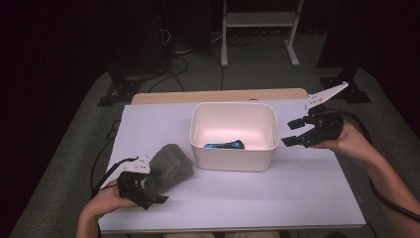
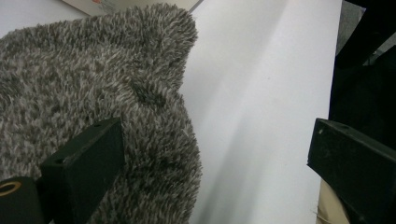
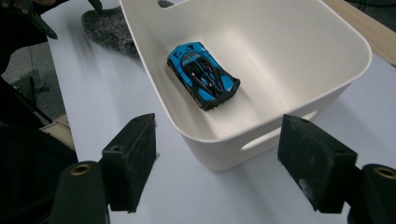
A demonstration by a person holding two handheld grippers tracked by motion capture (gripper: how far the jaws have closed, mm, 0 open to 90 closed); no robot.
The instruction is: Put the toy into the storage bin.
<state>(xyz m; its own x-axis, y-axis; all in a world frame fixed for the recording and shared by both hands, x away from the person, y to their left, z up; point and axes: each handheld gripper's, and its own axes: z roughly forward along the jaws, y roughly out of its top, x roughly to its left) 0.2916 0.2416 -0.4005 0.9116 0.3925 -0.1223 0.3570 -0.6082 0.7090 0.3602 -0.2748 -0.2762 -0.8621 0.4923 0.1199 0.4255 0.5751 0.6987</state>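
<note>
The fuzzy grey cloth lies on the white surface, just left of the bin holding a blue toy car. The left claw — released — sits at its near edge, far nearer than the released right claw.

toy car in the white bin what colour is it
Bright blue with black trim, the toy car shows best in the right gripper view.

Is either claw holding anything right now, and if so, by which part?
Nothing is held. The left claw is open beside the grey fuzzy cloth, one jaw against its edge. The right claw is open, near the white bin.
</note>
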